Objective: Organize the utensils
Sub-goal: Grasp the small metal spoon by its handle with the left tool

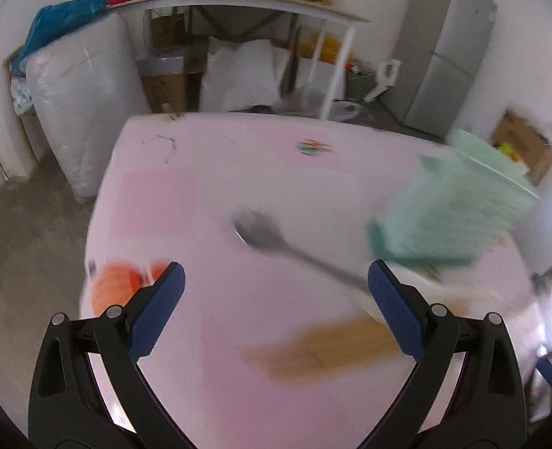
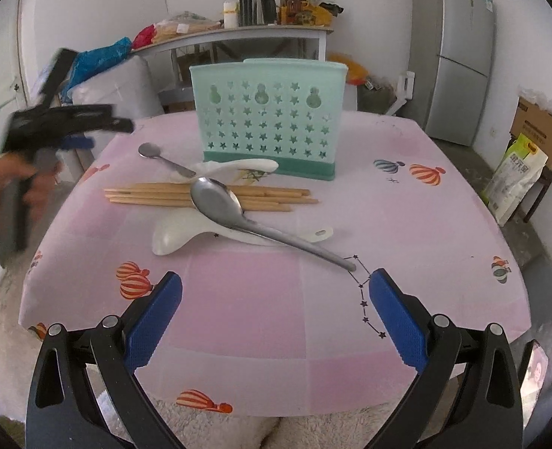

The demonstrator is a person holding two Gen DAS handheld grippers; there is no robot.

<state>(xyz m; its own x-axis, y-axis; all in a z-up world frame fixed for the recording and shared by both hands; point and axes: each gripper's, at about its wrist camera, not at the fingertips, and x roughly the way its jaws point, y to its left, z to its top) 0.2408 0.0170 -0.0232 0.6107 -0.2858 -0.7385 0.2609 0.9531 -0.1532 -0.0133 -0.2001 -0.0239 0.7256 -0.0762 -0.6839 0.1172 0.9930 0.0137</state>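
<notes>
Utensils are lying loose on the pink-clothed bench [image 2: 407, 205] before the mint perforated plastic holder [image 2: 268, 119]: large steel spoon [image 2: 216, 198] sitting across wooden chopsticks [image 2: 156, 196] and white plastic spoon [image 2: 178, 232]. You're holding both jaws released, empty. Risk: grabbing the steel spoon scatters the chopsticks.

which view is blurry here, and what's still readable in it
Left wrist view: heavy motion blur; the small metal spoon, green holder and chopsticks smear, while the left gripper stays sharp. Right wrist view: the table items are crisp, only the hand at the left edge blurs. Both views show fisheye bending.
</notes>
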